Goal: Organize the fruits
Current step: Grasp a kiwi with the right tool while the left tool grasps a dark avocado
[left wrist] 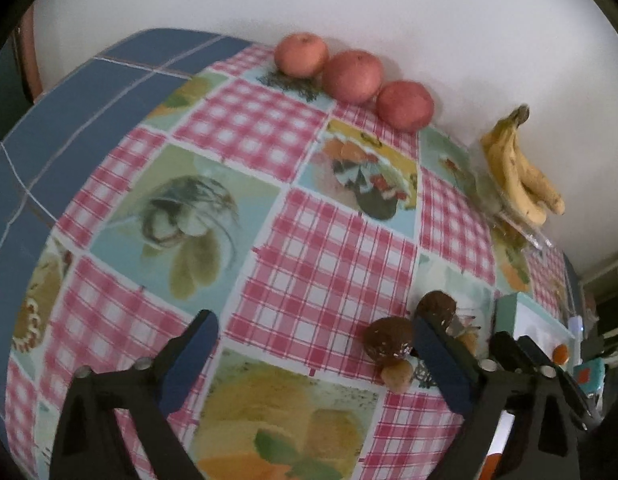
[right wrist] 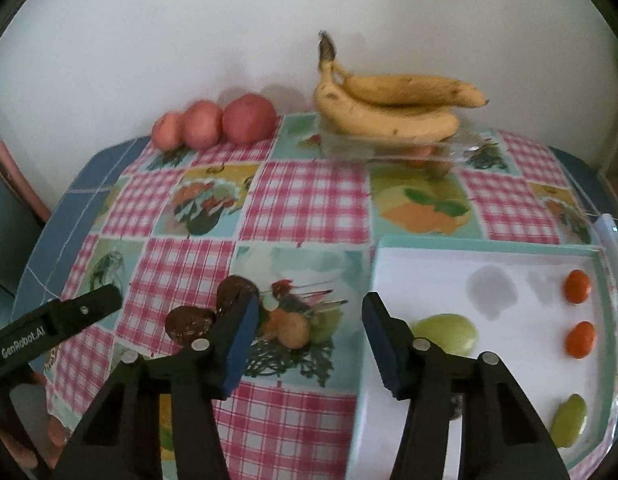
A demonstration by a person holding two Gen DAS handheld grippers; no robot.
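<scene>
Right wrist, brown fruits (right wrist: 213, 312) left of jaws

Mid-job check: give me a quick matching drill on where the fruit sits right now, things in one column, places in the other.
Things:
1. bananas
2. red apples
3. small orange fruits
4. dark brown fruits

Places:
A. in the white tray
B. on the clear container
C. in a row by the wall
D. on the tablecloth, near edge

Pairs: 1-B, 2-C, 3-A, 4-D
</scene>
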